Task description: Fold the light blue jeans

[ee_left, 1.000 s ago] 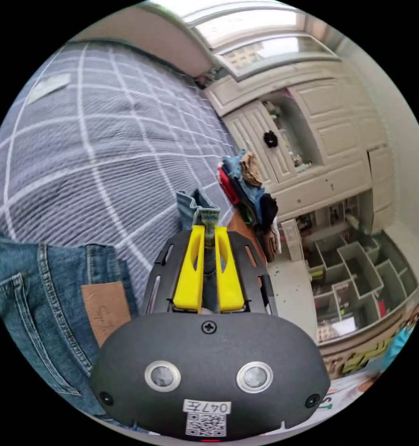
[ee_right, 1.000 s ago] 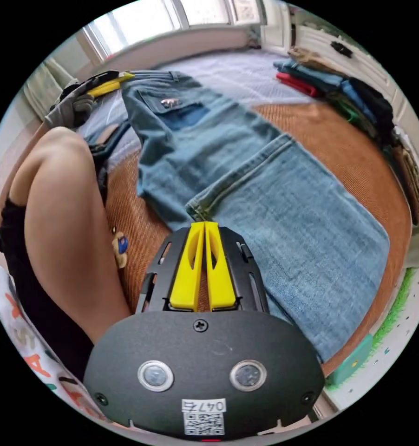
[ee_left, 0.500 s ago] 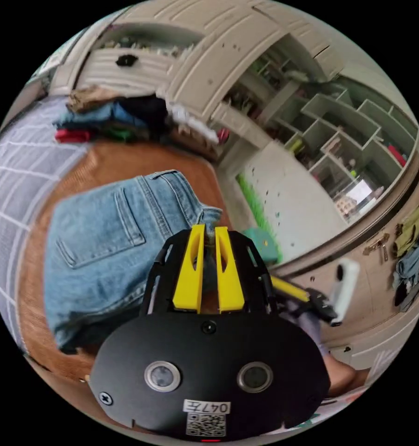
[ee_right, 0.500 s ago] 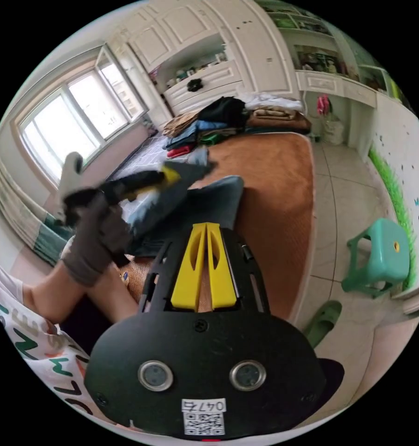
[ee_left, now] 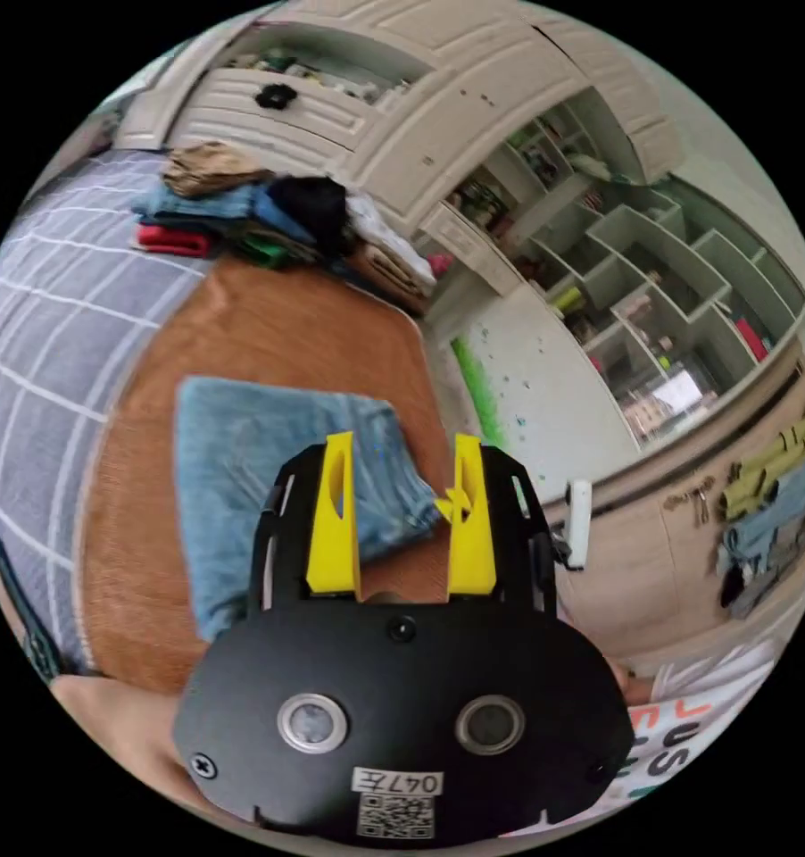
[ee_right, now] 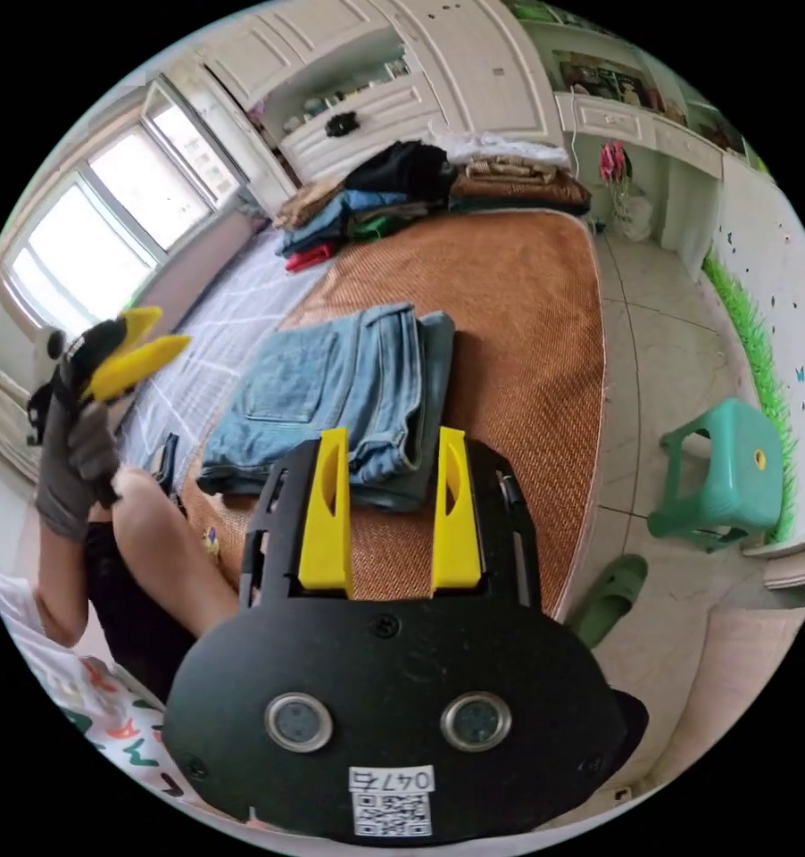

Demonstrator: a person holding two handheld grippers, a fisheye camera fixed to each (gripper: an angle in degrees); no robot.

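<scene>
Jeans: the jeans point(ee_right: 349, 393) lie folded on the brown mat point(ee_right: 510, 295), just past the right gripper point(ee_right: 391, 446).
Fingers: both pairs released, holding nothing; left gripper point(ee_left: 401, 446) hovers over the jeans.
Right gripper view: green stool point(ee_right: 724, 482), slipper point(ee_right: 609, 603).
Left gripper view: shelves point(ee_left: 652, 268).
Hard to make out: sticker writing.

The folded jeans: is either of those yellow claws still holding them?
Apart. In the right gripper view the left gripper is raised open, away from the light blue jeans; the right gripper is open with nothing between its jaws.
</scene>
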